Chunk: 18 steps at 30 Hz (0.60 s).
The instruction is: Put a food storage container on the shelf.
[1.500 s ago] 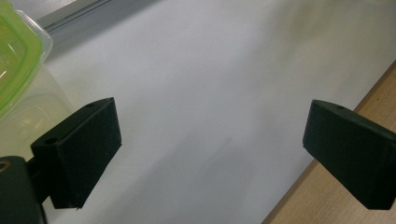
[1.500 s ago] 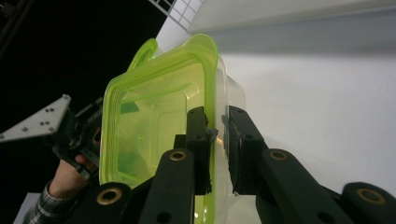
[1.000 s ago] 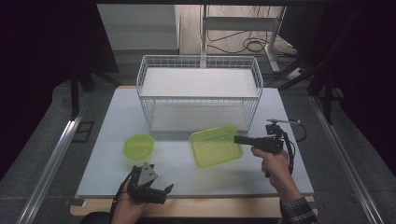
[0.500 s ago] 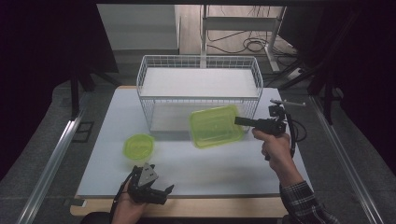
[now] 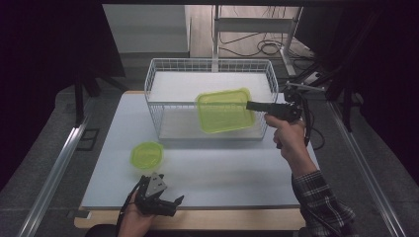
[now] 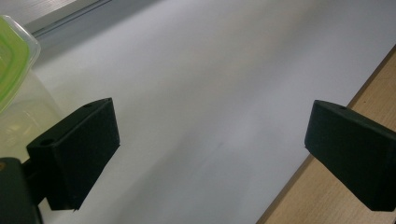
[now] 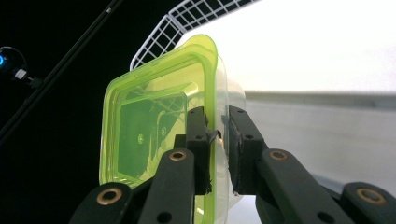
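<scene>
White table top (image 5: 222, 173) is sitting in a dark room. Right gripper (image 5: 253, 105) is pinching the rim of the square green see-through plastic box (image 5: 225, 109), holding it above the white wire basket (image 5: 163, 84), probably to drop it inside. Left gripper (image 5: 163, 205) is waiting wide open, near the small round green tub (image 5: 146, 155) in front of that basket.

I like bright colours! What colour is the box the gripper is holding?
Lime green lid, clear body: the box shows best in the right gripper view.

Worktop (image 5: 222, 177): white surface with a bare wooden strip along the near edge. Resting on it: white wire basket (image 5: 163, 106), far centre; small round green container (image 5: 146, 155), near left, well apart from the basket.
</scene>
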{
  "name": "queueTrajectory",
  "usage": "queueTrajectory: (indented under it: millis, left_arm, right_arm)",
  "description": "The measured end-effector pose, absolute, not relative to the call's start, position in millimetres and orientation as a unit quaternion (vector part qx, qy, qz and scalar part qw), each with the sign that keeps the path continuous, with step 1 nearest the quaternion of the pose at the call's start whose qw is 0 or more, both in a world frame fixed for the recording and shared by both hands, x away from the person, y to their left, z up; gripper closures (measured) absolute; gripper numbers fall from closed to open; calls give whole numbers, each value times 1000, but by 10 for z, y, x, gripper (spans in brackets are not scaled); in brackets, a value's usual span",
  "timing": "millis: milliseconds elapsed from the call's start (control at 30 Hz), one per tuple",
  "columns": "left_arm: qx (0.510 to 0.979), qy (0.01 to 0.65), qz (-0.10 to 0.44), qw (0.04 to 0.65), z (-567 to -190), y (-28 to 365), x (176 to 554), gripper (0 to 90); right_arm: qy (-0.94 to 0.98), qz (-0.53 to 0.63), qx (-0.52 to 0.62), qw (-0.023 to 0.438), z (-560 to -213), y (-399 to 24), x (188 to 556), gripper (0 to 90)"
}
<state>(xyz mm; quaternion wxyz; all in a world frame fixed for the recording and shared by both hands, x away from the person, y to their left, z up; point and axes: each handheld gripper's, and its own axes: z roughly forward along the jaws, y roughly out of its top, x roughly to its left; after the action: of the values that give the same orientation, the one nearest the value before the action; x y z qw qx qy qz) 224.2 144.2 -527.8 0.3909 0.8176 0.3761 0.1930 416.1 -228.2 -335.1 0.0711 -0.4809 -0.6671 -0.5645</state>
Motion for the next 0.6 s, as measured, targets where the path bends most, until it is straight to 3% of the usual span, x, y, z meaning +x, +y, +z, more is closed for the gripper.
queueTrajectory:
  millis: [600]
  left_arm:
    - [815,380,191,393,-5276,1458,2245,30]
  right_arm:
    - [-649,-570,-503,38,-3129,-2039,4547,796]
